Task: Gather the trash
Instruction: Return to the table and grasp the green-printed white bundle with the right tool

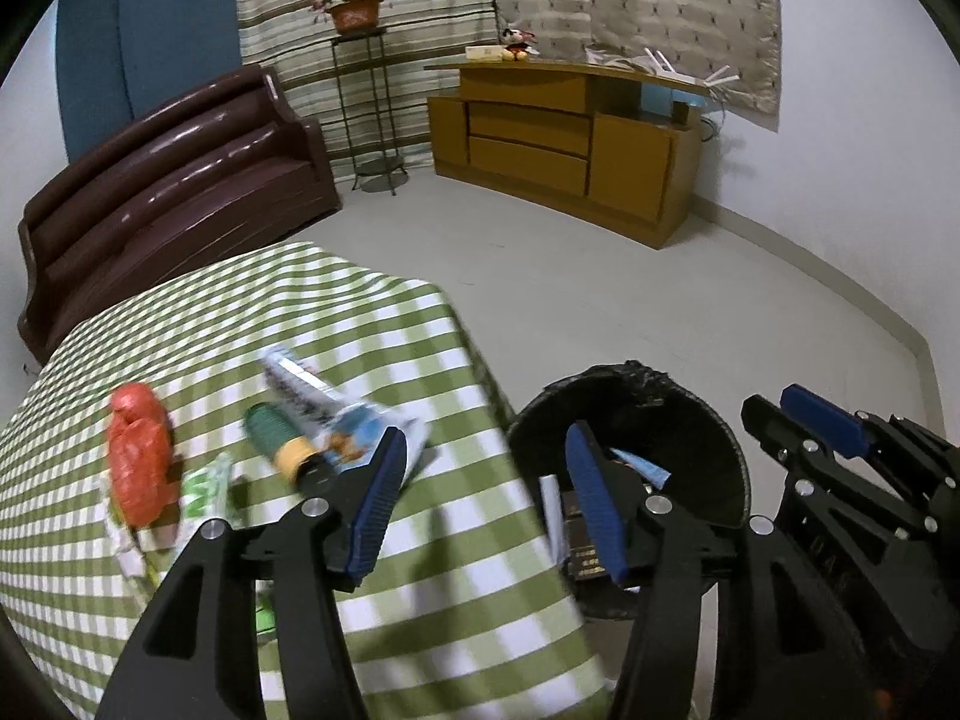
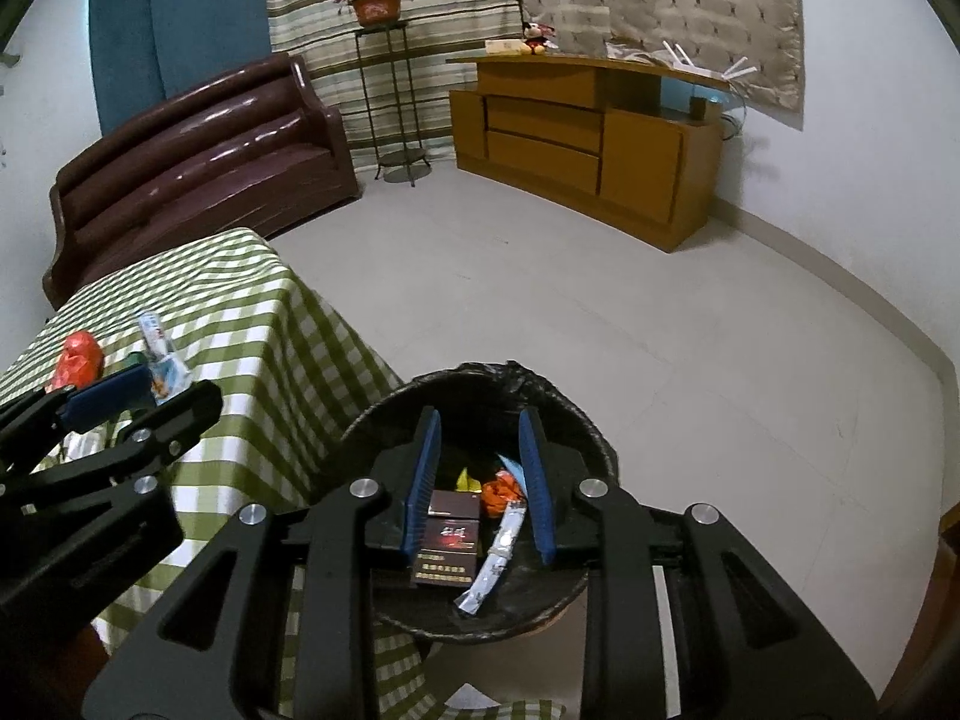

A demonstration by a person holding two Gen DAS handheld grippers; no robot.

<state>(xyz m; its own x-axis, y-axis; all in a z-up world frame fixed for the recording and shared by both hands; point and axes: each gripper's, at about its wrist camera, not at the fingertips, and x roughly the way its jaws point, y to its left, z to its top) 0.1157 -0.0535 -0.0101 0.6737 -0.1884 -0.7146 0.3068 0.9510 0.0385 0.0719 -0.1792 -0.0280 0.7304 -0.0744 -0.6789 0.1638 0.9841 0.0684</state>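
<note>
A black lined trash bin (image 2: 384, 420) stands on the floor beside the table; it also shows in the left wrist view (image 1: 708, 420). Inside lie a dark red cigarette box (image 2: 447, 546), an orange scrap (image 2: 501, 489) and a white wrapper (image 2: 495, 570). My right gripper (image 2: 480, 480) is open and empty right above the bin. My left gripper (image 1: 486, 510) is open and empty over the table's right edge. On the green checked cloth (image 1: 420, 612) lie a red crumpled bag (image 1: 141, 456), a green tube with a yellow band (image 1: 279, 438), a white-blue snack packet (image 1: 336, 414) and a green-white wrapper (image 1: 204, 492).
A brown sofa (image 2: 198, 162) stands behind the table. A plant stand with a flower pot (image 2: 378, 6) and a wooden cabinet (image 2: 588, 138) line the far wall. Grey floor (image 2: 600, 312) lies between them and the bin.
</note>
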